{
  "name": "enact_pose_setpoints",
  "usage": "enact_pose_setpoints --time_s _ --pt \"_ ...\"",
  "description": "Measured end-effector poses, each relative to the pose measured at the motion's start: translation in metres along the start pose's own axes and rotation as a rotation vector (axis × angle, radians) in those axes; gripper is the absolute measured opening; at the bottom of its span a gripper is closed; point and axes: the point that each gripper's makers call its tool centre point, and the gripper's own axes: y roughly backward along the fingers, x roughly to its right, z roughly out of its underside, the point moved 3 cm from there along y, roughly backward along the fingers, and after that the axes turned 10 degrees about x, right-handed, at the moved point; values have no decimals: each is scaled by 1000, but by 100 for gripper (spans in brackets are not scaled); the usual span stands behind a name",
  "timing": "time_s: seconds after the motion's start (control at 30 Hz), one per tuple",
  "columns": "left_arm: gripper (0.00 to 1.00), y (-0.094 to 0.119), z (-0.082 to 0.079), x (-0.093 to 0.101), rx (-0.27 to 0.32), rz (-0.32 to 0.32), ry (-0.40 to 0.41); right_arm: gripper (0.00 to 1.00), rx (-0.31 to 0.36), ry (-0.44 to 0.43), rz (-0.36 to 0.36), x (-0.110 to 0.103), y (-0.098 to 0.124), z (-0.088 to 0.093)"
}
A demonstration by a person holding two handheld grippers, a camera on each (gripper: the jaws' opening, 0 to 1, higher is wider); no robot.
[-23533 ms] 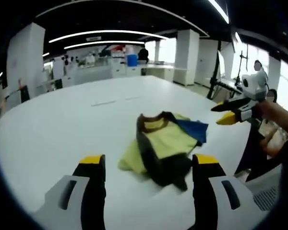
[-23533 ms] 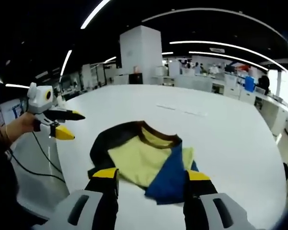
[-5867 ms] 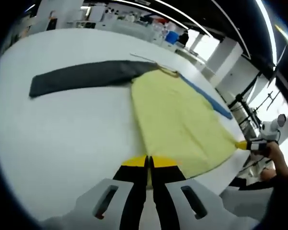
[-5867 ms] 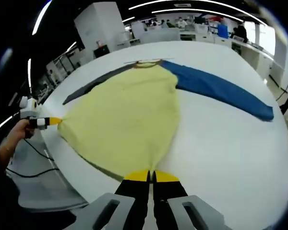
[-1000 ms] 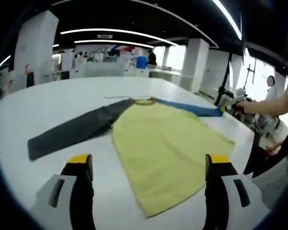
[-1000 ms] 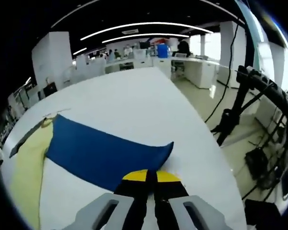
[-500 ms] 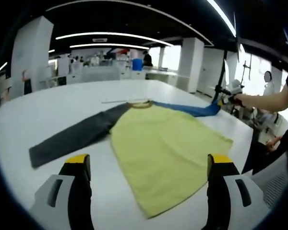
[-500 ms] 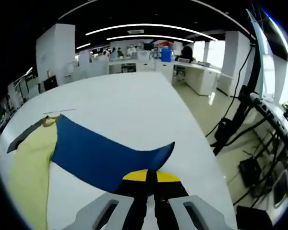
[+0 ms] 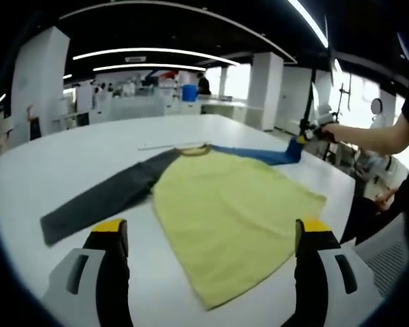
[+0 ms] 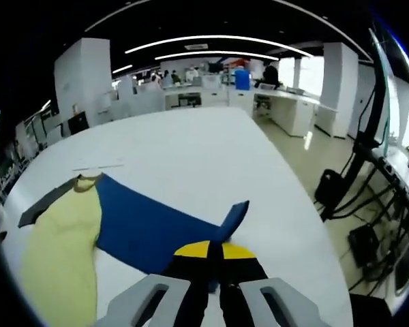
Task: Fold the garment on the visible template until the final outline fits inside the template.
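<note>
Your long-sleeved shirt [image 9: 225, 225] lies spread flat on the white table [image 9: 88, 157], yellow body toward you, collar [image 9: 194, 148] at the far end. Seen in the left gripper view, its dark grey sleeve [image 9: 102, 201] runs out from the collar to the left and lies flat on the tabletop. The blue sleeve [image 9: 259, 155] runs from the collar to the right, and its cuff end is lifted off the table.

Your left gripper [image 9: 208, 235] hovers released near the shirt's hem, its yellow-tipped jaws standing wide apart to either side of the yellow body and touching no cloth.

Your right gripper [image 10: 209, 251] is clenched on the cuff end of the blue sleeve [image 10: 157, 228], jaws pressed together with the fabric curling up just beyond the tips. In the left gripper view that same gripper [image 9: 307, 135] shows at the end of your outstretched arm [image 9: 368, 133], out past the shirt's right side, with the sleeve pulled up to it.

In the right gripper view, the yellow body [image 10: 58, 252] sits left of the blue sleeve, and a thin strip of tape [image 10: 95, 165] lies on the table [image 10: 211, 150] just beyond the collar [image 10: 87, 182].

An open office with white columns [image 9: 266, 88] stands behind the table.
</note>
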Motion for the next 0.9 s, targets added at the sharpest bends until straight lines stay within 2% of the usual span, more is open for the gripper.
enact_pose_setpoints --time_s 0.33,0.6,0.9 --pt "99 1 -1 6 0 10 -1 0 19 -5 -77 -40 -12 -13" --pt "99 4 -1 8 3 9 -1 0 28 -13 -133 -75 -18 -17" --pt "99 4 -3 11 6 16 -3 0 24 11 -195 -117 -13 -20"
